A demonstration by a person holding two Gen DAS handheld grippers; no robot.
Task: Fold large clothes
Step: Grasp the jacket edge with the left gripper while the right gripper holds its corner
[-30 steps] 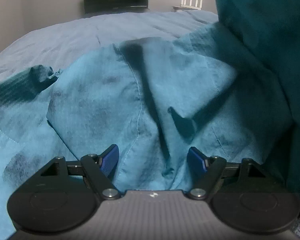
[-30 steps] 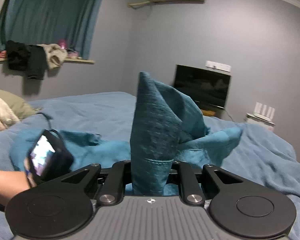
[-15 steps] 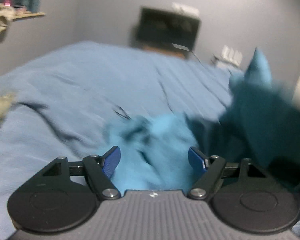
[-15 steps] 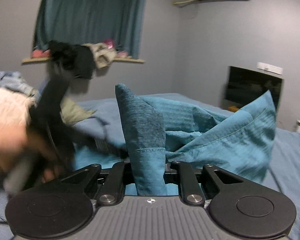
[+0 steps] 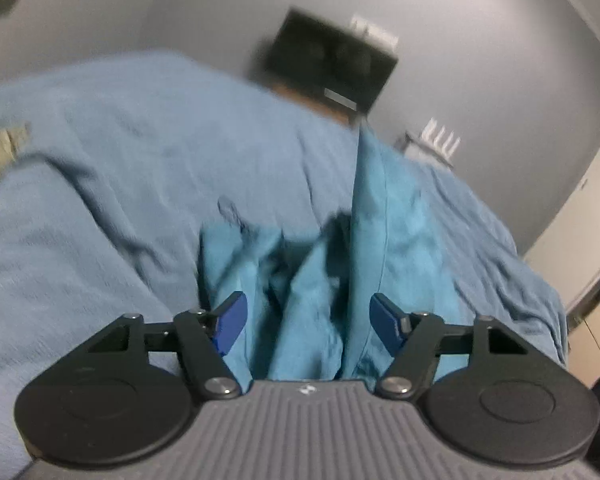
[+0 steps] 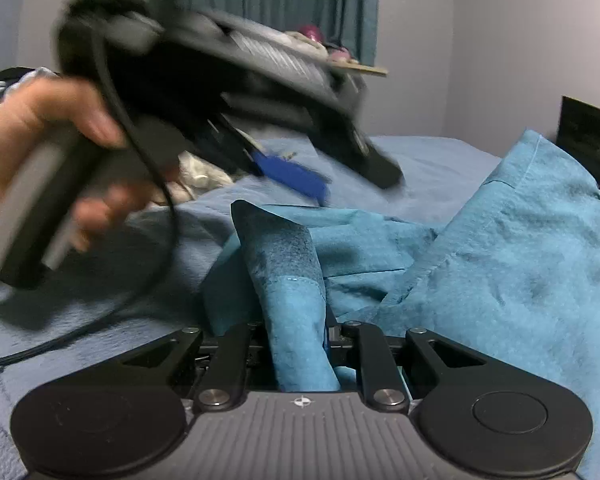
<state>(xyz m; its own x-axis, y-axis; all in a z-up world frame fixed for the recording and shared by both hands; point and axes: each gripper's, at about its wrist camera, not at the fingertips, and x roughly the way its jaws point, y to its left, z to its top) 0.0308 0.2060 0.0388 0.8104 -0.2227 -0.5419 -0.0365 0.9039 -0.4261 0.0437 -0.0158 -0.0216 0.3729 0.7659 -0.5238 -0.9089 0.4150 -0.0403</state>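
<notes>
Blurring left gripper (image 6: 296, 184) — right gripper (image 6: 296, 344) pads hidden by garment (image 6: 520, 280).

Motion blur smears the left gripper (image 6: 300, 184) and the hand (image 6: 40, 152) holding it. The right gripper's fingers vanish under teal cloth (image 6: 296, 312). The picture's edge crops the television (image 6: 592, 148).

Teal garment (image 6: 520, 280), large, crumpled, lies bunched on the blue bed (image 5: 100, 200). One narrow fold w/ a stitched hem stands upright, pinched at its base; another corner peaks up to the right. Fabric looks woven, wrinkled, seams visible; left-wrist view blurred.
</notes>
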